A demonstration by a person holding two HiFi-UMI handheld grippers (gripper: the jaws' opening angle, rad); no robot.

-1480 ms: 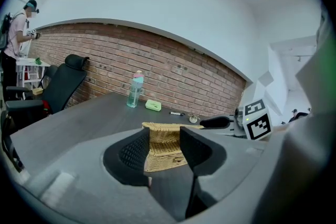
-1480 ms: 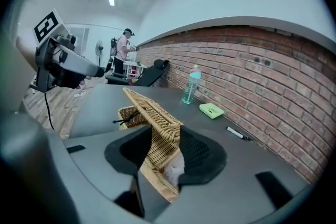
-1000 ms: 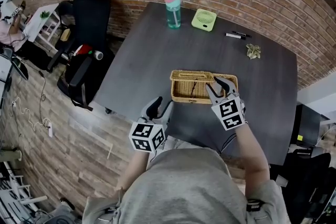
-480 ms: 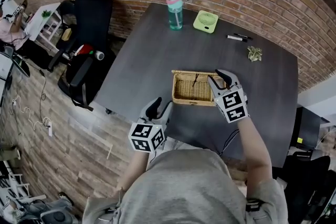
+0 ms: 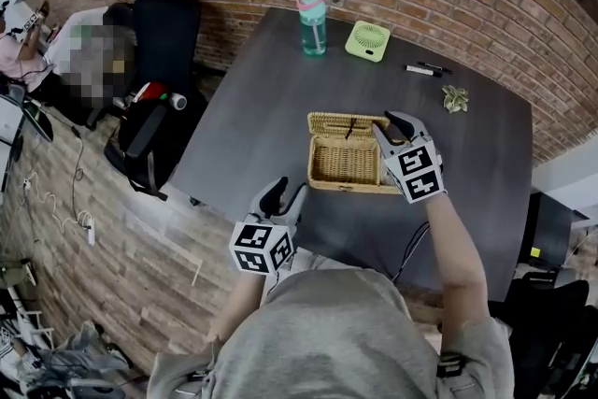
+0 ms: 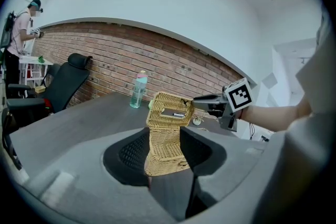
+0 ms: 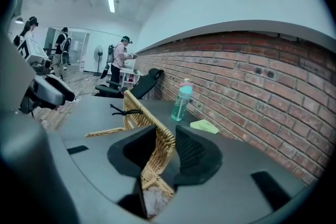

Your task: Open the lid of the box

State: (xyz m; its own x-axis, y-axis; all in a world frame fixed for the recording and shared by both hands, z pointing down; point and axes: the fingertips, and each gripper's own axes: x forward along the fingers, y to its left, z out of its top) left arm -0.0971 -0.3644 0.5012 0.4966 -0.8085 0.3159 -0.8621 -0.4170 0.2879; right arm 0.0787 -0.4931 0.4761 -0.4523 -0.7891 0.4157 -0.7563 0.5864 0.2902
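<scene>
Two hand-held grippers work at a wicker box point(image 5: 348, 165) on the dark surface point(image 5: 271, 89). The right hand-held gripper point(image 5: 390, 124), at the box's far right corner, is clamped on the right edge of the lid point(image 5: 342, 123). Its jaws have just been closing, and the wicker rim sits pinched between them. The lid stands raised along the box's far side, leaving the interior exposed. The left hand-held gripper point(image 5: 285, 192) has its jaws apart with nothing between the pads, near the box's near left corner but clear of it. One second earlier the lid lay flat over the box. It is now lifted, and the right hand-held gripper sits farther from the person. The left one is unchanged.
</scene>
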